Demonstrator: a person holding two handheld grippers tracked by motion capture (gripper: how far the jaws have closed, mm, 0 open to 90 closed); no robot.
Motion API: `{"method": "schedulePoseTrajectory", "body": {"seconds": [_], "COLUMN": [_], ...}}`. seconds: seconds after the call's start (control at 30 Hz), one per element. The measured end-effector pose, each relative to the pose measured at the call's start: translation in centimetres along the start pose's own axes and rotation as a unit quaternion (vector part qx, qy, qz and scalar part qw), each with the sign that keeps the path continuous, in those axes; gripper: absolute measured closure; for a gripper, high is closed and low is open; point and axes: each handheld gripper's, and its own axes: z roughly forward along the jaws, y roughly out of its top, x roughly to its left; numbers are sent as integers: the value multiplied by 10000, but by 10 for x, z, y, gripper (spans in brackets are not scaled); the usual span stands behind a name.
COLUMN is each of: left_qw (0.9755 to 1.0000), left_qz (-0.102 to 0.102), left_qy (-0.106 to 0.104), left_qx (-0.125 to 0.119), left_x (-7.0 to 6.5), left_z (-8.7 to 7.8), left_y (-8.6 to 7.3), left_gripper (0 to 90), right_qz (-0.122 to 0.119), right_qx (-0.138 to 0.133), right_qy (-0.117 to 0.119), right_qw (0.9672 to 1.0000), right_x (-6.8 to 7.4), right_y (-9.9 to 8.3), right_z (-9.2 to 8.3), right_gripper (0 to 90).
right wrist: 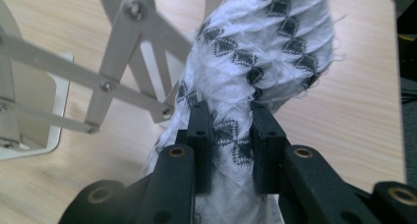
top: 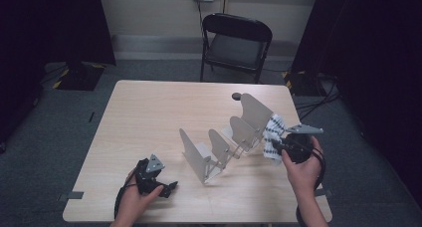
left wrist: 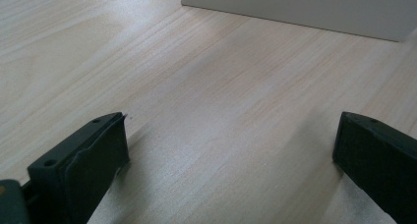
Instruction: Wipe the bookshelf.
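High view, item list: pale wooden table [top: 149, 117]; grey metal accordion rack with upright divider plates [top: 226, 142]; white cloth with black diamond pattern [top: 272, 137], hanging at the rack's far right end, touching the last plate; right gripper [top: 278, 146], jaws clamped on the cloth, bunched fabric between the pads [right wrist: 201, 135]; left gripper [top: 169, 188], jaws wide apart and empty, resting low over the table near the rack's front plate. Progress, judged: cloth grasped and lifted; not yet seated in any rack slot; placement and release remain
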Motion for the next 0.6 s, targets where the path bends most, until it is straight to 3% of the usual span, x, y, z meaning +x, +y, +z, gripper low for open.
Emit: {"method": "schedulePoseTrajectory", "body": {"seconds": [0.6], "left_qw": [10000], "left_qz": [20], "left_qy": [-6], "left_qx": [9], "left_x": [0], "left_z": [0], "left_y": [1], "left_gripper": [0], "right_qz": [164], "right_qx": [753], "right_qy": [306], "right_qw": [9966], "right_x": [17], "right_y": [-55], "right_z": [61], "right_gripper": [737]}}
